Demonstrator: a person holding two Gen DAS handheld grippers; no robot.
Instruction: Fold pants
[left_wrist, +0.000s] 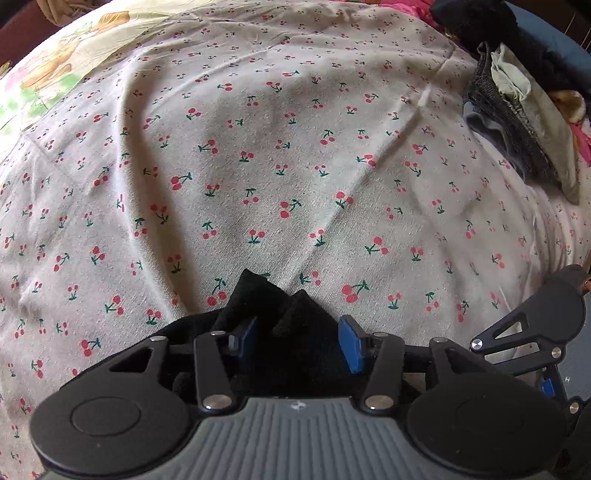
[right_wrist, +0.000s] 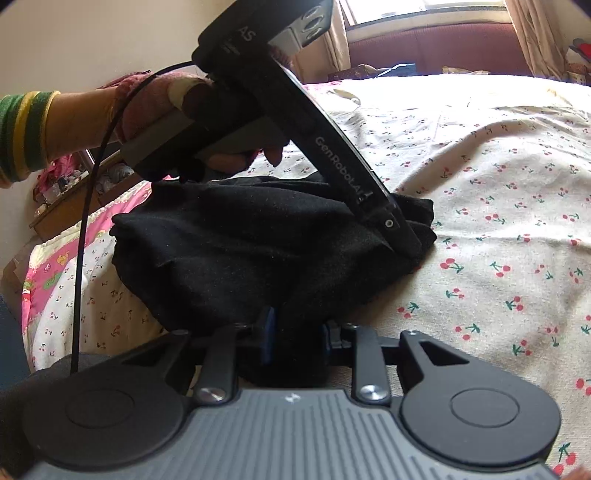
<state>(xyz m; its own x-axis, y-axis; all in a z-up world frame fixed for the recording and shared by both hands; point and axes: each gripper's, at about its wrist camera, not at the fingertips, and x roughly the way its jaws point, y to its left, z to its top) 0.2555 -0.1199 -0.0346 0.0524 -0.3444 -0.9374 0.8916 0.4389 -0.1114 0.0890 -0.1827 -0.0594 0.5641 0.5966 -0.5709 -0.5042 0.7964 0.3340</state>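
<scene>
My right gripper (right_wrist: 295, 332), bottom centre, pinches the bunched black knit pants (right_wrist: 236, 251). My left gripper (left_wrist: 297, 339) stands parted over cloth, gripping nothing. I'd flatten that far corner on the cherry-print bedsheet (right_wrist: 498, 221) before letting go.

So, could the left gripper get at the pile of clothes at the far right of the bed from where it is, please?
Probably yes, after letting go. Only bare cherry-print sheet lies between the left gripper and the clothes pile, but black pants fabric sits between its pads, and the pile looks a fair stretch away.

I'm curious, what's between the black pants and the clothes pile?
Only bare cherry sheet between pants and pile, shown in the left wrist view.
</scene>
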